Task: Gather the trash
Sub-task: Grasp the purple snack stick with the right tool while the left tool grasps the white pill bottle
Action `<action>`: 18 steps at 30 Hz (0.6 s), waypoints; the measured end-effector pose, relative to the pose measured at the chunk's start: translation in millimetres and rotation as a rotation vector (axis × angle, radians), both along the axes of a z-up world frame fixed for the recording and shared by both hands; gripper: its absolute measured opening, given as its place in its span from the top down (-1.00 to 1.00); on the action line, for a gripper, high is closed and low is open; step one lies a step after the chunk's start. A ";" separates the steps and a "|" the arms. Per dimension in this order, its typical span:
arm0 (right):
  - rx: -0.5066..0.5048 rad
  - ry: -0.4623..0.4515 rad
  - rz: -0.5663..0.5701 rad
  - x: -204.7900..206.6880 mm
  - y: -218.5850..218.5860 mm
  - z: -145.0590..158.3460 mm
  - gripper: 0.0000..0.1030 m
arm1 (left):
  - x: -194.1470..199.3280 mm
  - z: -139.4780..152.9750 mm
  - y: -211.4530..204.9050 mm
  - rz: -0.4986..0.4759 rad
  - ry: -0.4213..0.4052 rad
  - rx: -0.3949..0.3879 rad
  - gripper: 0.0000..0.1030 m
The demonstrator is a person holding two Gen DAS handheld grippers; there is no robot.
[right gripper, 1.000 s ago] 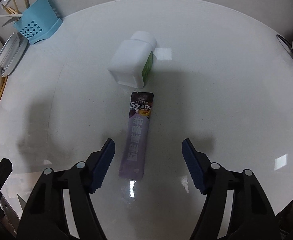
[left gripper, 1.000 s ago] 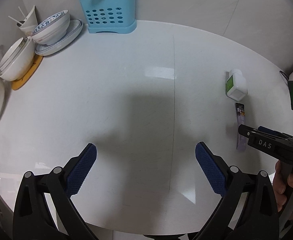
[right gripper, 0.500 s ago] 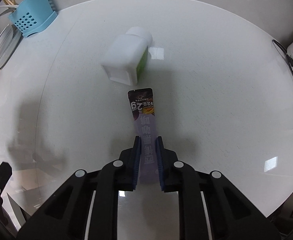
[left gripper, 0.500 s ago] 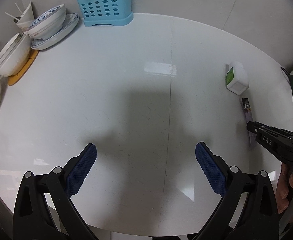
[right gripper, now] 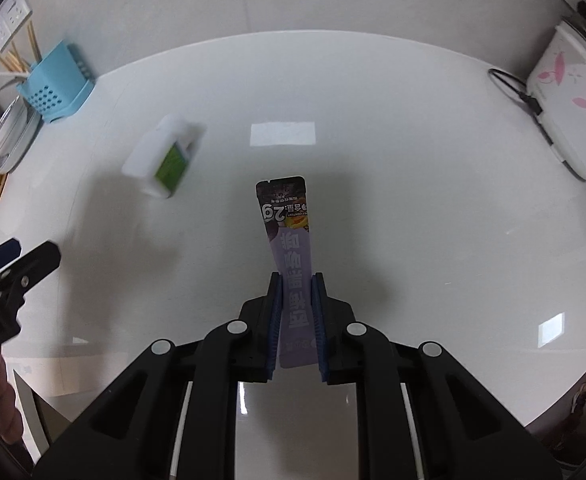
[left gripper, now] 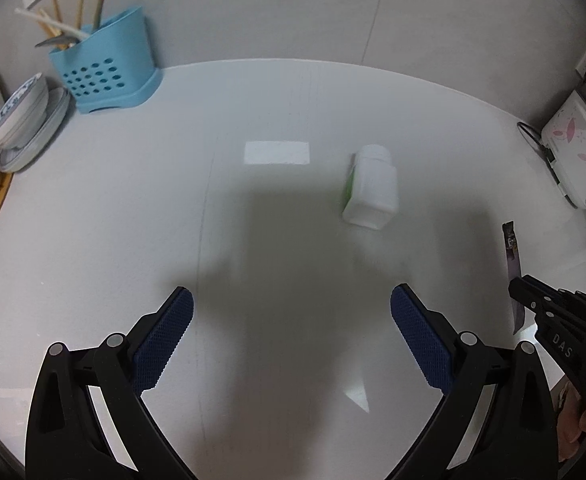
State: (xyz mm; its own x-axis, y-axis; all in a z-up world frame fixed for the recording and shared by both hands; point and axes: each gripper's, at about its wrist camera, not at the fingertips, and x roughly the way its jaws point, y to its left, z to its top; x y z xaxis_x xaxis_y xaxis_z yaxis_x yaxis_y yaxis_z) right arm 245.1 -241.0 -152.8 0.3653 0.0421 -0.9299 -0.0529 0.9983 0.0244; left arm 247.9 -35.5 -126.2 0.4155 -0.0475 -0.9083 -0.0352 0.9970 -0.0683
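Right claw (right gripper: 296,316) grips purple sachet (right gripper: 289,240) between its pads; left claw (left gripper: 291,340) gapes empty, white bottle (left gripper: 371,192) ahead on the table (left gripper: 133,220).

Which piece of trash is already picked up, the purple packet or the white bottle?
The long purple sachet packet. The right hand-held gripper pinches it off the white table, while the white plastic bottle with a green label lies on its side, untouched.
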 end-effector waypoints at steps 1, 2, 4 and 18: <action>0.009 -0.003 -0.004 2.9 -6.1 1.5 0.73 | 6.1 -0.3 -6.4 -0.009 -0.002 0.004 -0.88; 0.017 -0.008 -0.004 2.0 -15.7 4.4 0.73 | 14.4 -0.9 -14.4 -0.016 -0.007 0.003 -0.88; 0.018 -0.021 -0.004 1.7 -30.7 9.6 0.73 | 27.4 -3.6 -25.7 -0.020 -0.004 -0.002 -0.88; 0.109 -0.038 0.045 3.8 -68.6 31.9 0.72 | 95.9 -43.9 -65.0 -0.009 0.055 0.049 -0.82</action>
State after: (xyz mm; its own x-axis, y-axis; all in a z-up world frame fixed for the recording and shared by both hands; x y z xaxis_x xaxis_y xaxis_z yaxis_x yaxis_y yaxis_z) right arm 248.9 -309.6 -120.9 0.3960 0.1591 -0.9044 -0.1006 0.9865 0.1295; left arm 343.8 -100.5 -170.1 0.3648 -0.0062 -0.9311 -0.0290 0.9994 -0.0180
